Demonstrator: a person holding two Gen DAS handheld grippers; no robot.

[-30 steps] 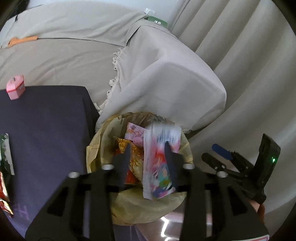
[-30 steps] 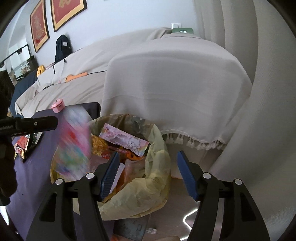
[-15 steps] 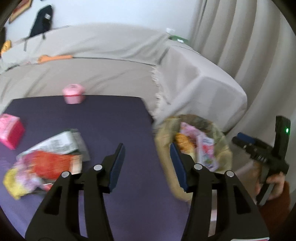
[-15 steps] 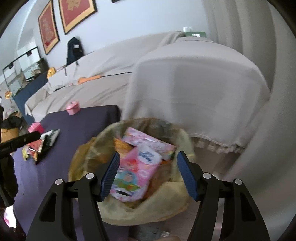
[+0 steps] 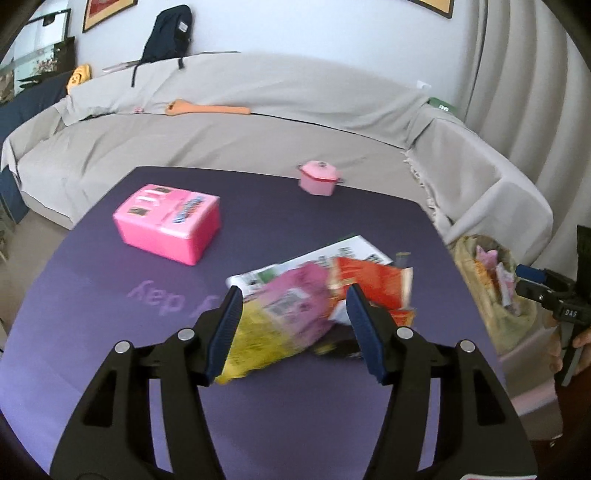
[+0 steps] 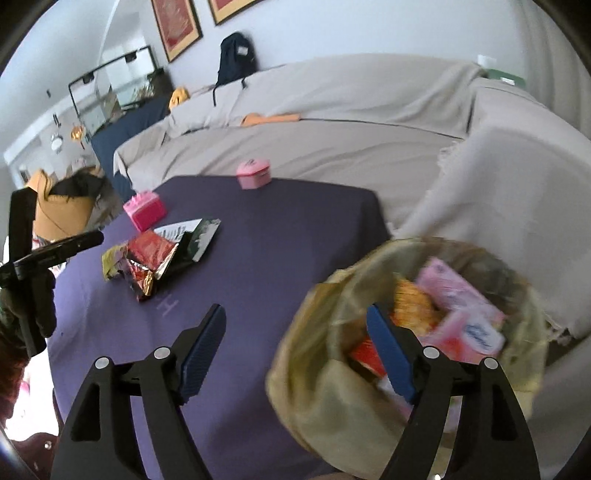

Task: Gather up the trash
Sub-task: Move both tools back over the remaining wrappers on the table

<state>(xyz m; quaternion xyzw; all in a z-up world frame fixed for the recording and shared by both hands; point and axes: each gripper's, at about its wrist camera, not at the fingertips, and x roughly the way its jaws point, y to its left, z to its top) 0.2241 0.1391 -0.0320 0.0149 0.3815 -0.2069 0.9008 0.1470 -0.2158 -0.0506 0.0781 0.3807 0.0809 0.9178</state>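
Several wrappers already fill my bin (image 6: 424, 332); a pile (image 5: 317, 295) remains on the table (image 5: 147, 350) beside it. My left gripper (image 5: 293, 332) and right gripper (image 6: 295, 350) are opening, empty.

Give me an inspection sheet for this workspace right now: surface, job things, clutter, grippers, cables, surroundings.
Surface: purple table, faint lettering on the cloth.
Job's things: pile of wrappers on the table, yellow, pink, red and white; trash bag beside the table edge, wrappers already inside.
Clutter: pink box; small pink pot near the far edge.
Grippers: left gripper jaws opening, aimed at the pile, nothing clamped; right gripper jaws opening, nothing between them.
Cables: nothing seen.
Surroundings: covered sofa, backpack, curtains, framed pictures.
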